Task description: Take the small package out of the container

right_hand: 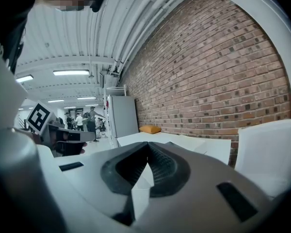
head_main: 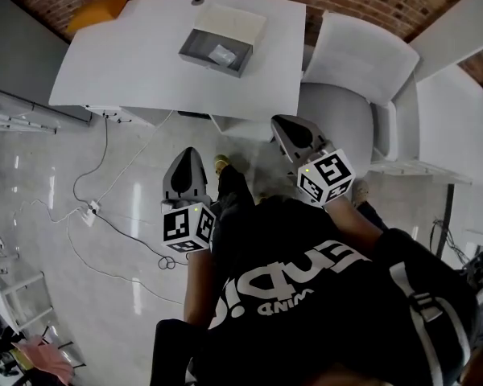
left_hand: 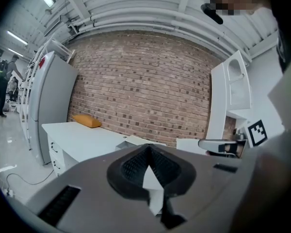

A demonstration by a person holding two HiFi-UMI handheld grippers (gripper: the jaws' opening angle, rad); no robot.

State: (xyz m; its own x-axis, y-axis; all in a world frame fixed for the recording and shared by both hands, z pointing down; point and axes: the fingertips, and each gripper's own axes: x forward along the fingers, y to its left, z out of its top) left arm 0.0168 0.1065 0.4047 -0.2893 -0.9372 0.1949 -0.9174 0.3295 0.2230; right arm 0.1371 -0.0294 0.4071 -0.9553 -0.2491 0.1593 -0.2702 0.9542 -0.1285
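Two empty tongs: left gripper [head_main: 186, 153] and right gripper [head_main: 284, 122] both pinched closed, well apart from the white table [head_main: 129, 63]. Small whitish flat package [head_main: 222, 54] lies in open grey rectangular box [head_main: 213, 65]; likely light, soft, so pinch its edge.

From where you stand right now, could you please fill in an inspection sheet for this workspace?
Surface: white table, mostly bare.
Job's things: grey container on the table's far side, open on top; small package lying inside it.
Clutter: orange pad at the table's far left corner.
Grippers: left gripper and right gripper both shut with nothing between the jaws, held over the floor, short of the table.
Cables: power strip with cables trailing across the floor, left of the person.
Surroundings: white chair right of the table; brick wall behind it.
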